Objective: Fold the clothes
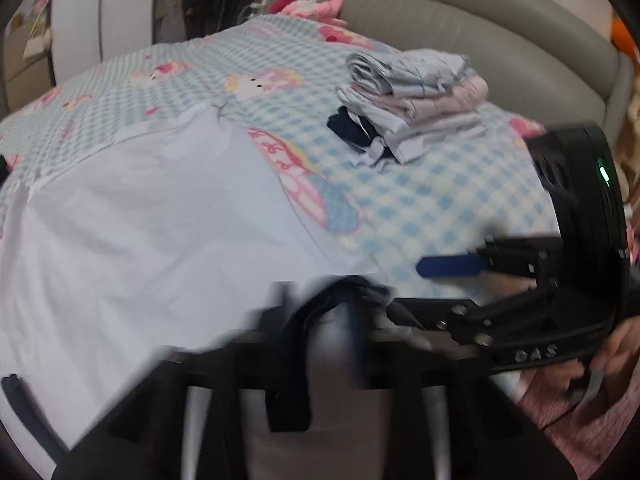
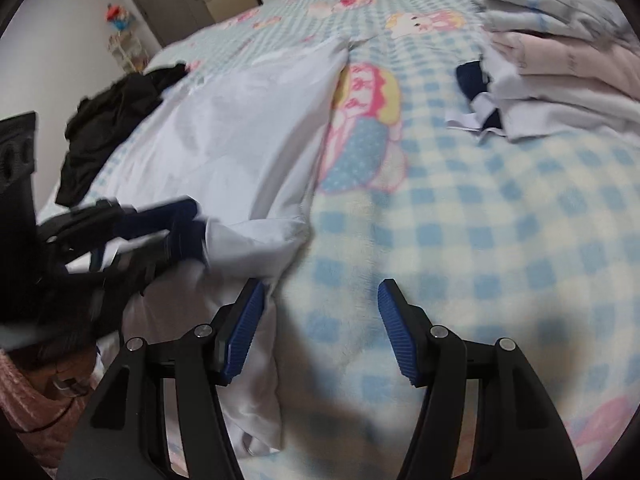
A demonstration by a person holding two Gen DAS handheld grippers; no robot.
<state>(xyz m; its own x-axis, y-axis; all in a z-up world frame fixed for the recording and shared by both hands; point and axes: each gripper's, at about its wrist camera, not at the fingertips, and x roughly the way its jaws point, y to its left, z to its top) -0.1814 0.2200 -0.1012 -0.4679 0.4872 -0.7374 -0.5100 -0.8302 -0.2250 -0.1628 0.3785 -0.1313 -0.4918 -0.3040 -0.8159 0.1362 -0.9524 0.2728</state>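
**Left jaws pinch shirt's dark trim; right jaws gape over blanket**

Jaws of the left gripper (image 2: 188, 224) are closed on the navy trim of a white shirt (image 2: 240, 140), as seen from the right wrist view; in the left wrist view this spot is blurred. Jaws of the right gripper (image 2: 322, 328) stand apart with nothing between them, one blue pad (image 2: 246, 332) just beside the shirt's near edge, the other over bare blanket.

Raised letters reading "DAS" show on the black body of the right gripper (image 1: 452, 266) in the left wrist view. A green light glows on its housing.

White, thin and lightly creased, the shirt lies spread flat on the left half of a blue-and-white checked blanket (image 2: 480, 240) printed with pink cartoon figures. Its right edge runs straight up the bed; its near corner is bunched and folded under.

A stack of folded clothes (image 1: 416, 108), pale blue, pink and white with a navy piece at the bottom, sits well apart at the far right. A black garment (image 2: 108, 136) lies crumpled just past the shirt's left edge. Open blanket lies between shirt and stack. A grey padded headboard (image 1: 460, 20) bounds the far side.
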